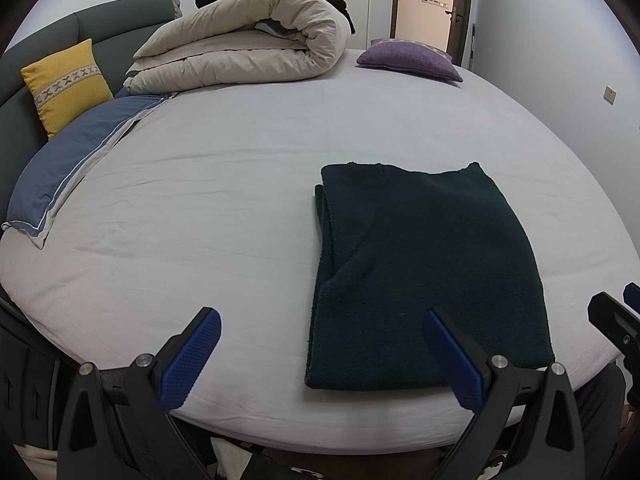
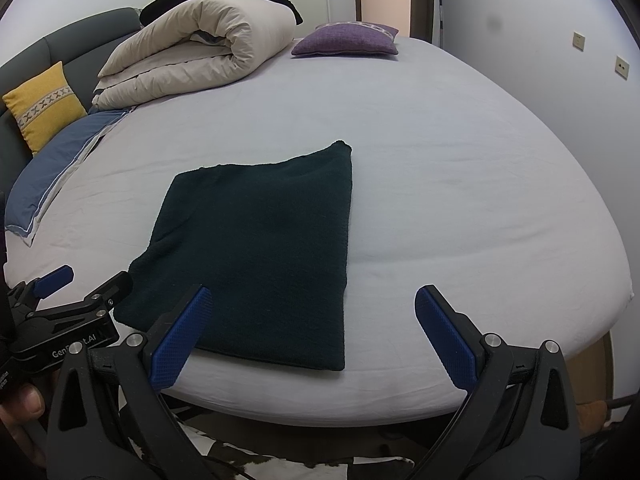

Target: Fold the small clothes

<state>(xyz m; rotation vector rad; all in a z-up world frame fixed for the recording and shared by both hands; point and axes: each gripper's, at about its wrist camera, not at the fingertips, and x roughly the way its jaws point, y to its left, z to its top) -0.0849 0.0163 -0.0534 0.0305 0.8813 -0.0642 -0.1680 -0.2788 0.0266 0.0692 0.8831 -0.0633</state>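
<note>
While we hold both grippers at the near edge of the bed (image 1: 240, 184), a dark green garment (image 1: 424, 276) lies folded into a flat rectangle on the pale sheet, close to that edge. Our left gripper (image 1: 320, 364) has its blue fingers spread wide and holds nothing; its right finger hovers over the garment's near edge. Our right gripper (image 2: 316, 340) is equally wide open and empty. Farther back sit a rolled beige duvet (image 1: 248, 40), a purple cushion (image 1: 412, 60), a yellow cushion (image 1: 68, 84) and a blue pillow (image 1: 68, 168).
</note>
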